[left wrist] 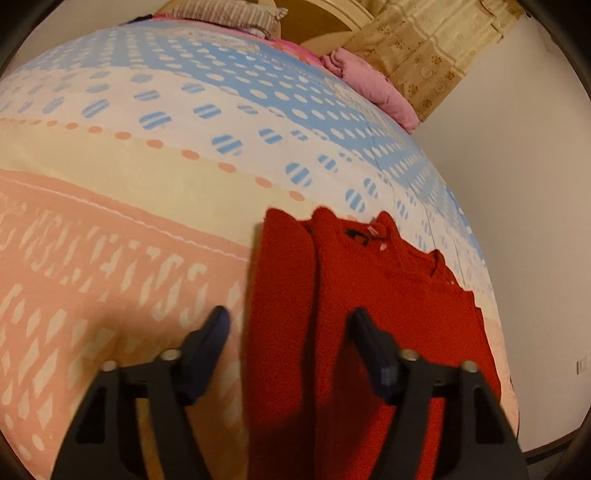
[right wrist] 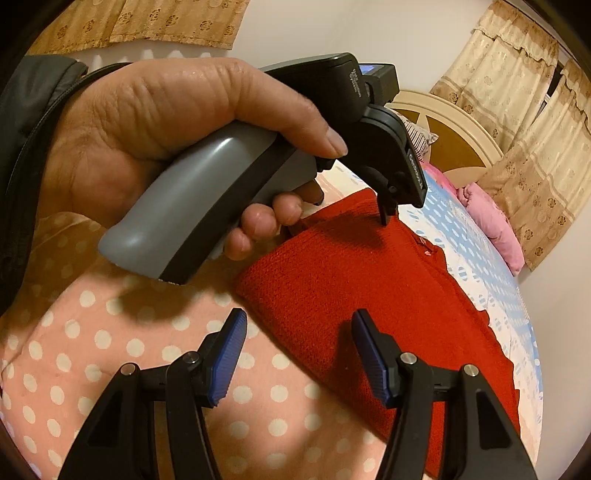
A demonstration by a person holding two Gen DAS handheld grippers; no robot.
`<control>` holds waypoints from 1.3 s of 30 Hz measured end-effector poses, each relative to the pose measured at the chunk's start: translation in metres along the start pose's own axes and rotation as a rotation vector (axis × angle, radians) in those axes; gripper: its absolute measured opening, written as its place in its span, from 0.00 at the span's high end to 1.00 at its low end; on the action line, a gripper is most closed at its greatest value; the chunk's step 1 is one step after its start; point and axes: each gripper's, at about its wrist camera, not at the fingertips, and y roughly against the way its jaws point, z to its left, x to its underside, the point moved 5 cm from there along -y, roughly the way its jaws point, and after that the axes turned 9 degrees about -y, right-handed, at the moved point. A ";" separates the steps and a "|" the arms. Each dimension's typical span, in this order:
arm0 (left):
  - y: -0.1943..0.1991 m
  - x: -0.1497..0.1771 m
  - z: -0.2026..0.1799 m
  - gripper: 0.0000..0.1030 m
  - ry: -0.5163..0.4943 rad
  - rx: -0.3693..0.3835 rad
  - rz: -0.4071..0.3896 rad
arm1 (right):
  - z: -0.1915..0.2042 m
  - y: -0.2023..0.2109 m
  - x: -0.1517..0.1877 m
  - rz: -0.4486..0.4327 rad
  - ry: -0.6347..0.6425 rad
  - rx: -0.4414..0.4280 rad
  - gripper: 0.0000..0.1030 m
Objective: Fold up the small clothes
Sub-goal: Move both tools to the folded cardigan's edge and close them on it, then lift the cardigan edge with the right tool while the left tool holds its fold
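Note:
A small red knit sweater (left wrist: 369, 295) lies on the bed, one side folded over the body, collar label at its far end. My left gripper (left wrist: 290, 319) is open just above its near part, with red cloth between the open jaws but not clamped. In the right wrist view the sweater (right wrist: 351, 288) lies flat ahead. My right gripper (right wrist: 299, 323) is open and empty over its near corner. The left gripper (right wrist: 384, 214) also shows there, held in a hand, its tips down at the sweater's far edge.
The bed sheet (left wrist: 147, 155) has pink, cream and blue dotted bands. A pink blanket (left wrist: 373, 86) and a striped pillow (left wrist: 229, 16) lie near the headboard (right wrist: 454, 125). Curtains (right wrist: 524, 110) and a white wall (left wrist: 517, 166) stand on the right.

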 end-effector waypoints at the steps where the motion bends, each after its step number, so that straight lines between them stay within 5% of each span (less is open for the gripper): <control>1: -0.002 0.001 0.000 0.51 0.007 0.019 0.010 | 0.000 0.000 0.000 0.001 0.000 -0.002 0.48; 3: -0.003 0.000 0.000 0.58 0.022 0.027 0.007 | 0.002 -0.001 0.000 0.007 0.000 -0.016 0.57; 5: -0.003 -0.001 0.002 0.79 0.065 0.081 0.004 | 0.003 -0.003 0.000 0.015 0.001 -0.025 0.66; 7: -0.003 -0.001 0.002 0.81 0.086 0.112 0.007 | 0.003 -0.004 0.000 0.023 -0.009 -0.038 0.85; 10: 0.000 -0.002 -0.003 0.82 0.063 0.103 0.005 | -0.002 -0.002 -0.001 0.021 -0.042 -0.057 0.90; 39: 0.024 -0.029 -0.084 0.83 0.029 0.198 -0.053 | -0.070 0.040 0.017 -0.106 -0.390 -0.177 0.93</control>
